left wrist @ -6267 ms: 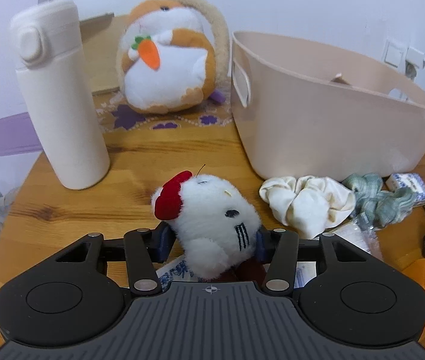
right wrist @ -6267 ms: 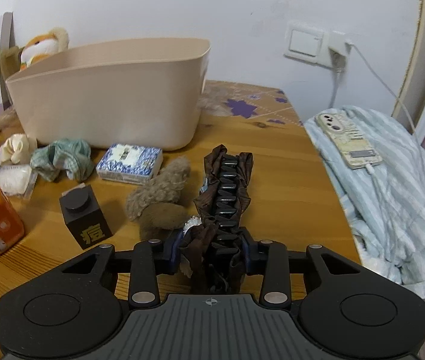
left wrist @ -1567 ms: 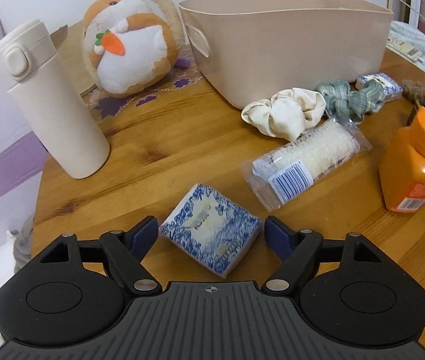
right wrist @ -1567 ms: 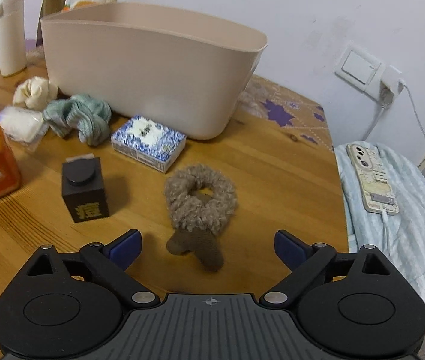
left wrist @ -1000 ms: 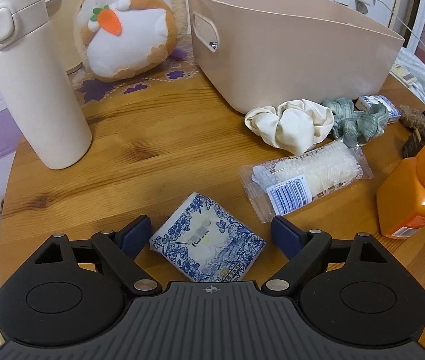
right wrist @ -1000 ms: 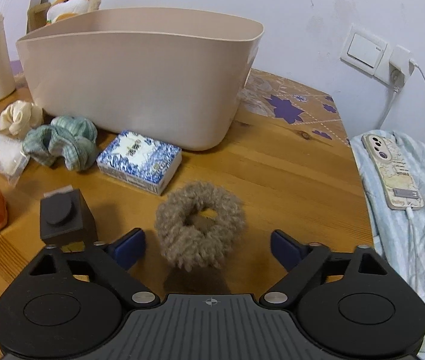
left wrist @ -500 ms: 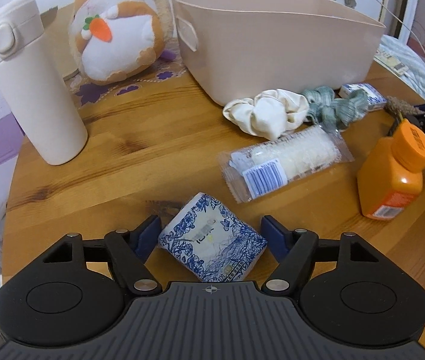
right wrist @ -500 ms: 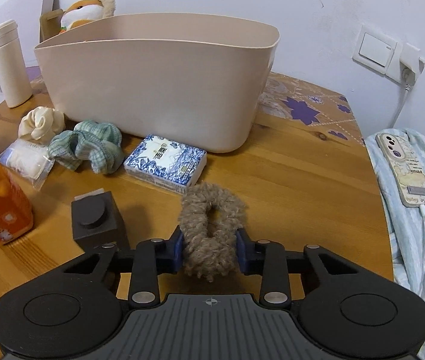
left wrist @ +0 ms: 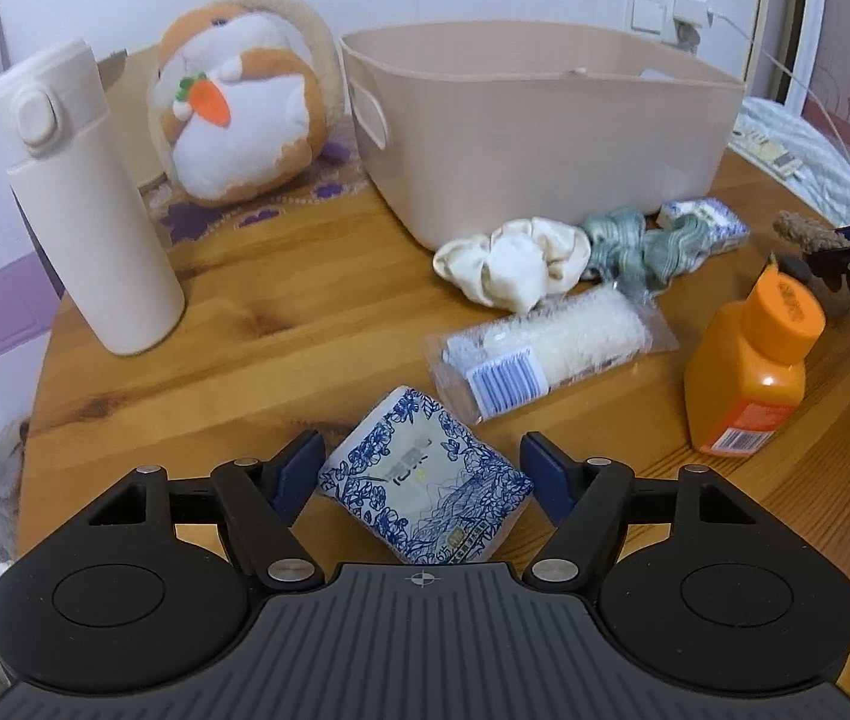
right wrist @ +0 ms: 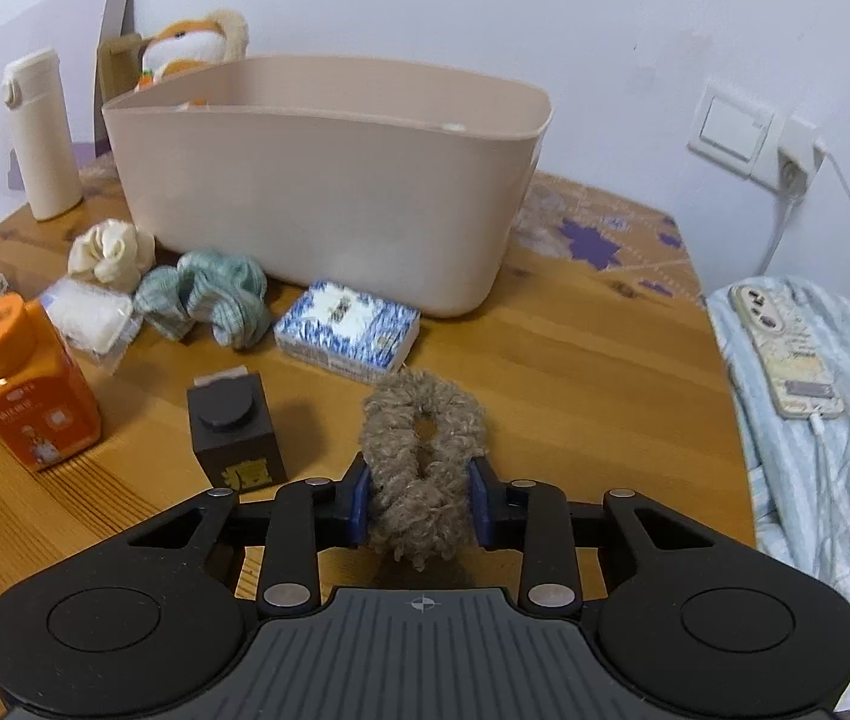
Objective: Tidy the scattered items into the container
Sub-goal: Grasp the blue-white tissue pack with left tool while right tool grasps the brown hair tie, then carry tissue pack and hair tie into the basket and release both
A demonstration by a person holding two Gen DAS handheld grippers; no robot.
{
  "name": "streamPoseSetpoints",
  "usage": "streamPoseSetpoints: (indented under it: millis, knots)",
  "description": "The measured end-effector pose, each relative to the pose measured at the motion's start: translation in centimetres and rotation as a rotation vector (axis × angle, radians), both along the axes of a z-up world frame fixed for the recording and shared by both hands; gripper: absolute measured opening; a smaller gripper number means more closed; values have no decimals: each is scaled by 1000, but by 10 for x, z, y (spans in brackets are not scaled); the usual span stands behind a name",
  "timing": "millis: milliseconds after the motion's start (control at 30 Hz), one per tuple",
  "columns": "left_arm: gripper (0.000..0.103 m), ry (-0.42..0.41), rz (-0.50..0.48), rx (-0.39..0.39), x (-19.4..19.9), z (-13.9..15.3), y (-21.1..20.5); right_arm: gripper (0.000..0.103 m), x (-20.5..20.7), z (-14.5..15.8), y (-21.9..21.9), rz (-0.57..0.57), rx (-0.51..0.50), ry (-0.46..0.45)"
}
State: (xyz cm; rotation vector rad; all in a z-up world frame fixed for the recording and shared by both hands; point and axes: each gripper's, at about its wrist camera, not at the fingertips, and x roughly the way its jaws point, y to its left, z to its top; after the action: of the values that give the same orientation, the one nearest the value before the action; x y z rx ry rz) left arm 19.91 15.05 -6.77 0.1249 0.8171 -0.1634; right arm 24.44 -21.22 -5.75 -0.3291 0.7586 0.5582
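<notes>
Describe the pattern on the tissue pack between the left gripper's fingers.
White tissue pack with blue floral print; clearest in the left wrist view.

Cream flask point(left wrist: 86, 204) upright beside hamster plush point(left wrist: 239, 126) on wooden table point(left wrist: 281, 300); phone point(right wrist: 787, 348) charging on striped bedding point(right wrist: 832, 456).

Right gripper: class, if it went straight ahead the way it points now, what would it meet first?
Probably the tissue pack, just beyond the brown scrunchie the right gripper holds; behind it stands the bin. Height above the table is unclear.
</notes>
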Motion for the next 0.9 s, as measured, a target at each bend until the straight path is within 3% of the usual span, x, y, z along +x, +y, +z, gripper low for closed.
streamPoseSetpoints:
  millis: [500, 900]
  knots:
    - [73, -152, -14, 16, 15, 61, -9, 29, 1, 59, 7, 8, 68, -136]
    - [73, -284, -51, 53, 54, 116, -40, 29, 20, 104, 40, 48, 118, -237]
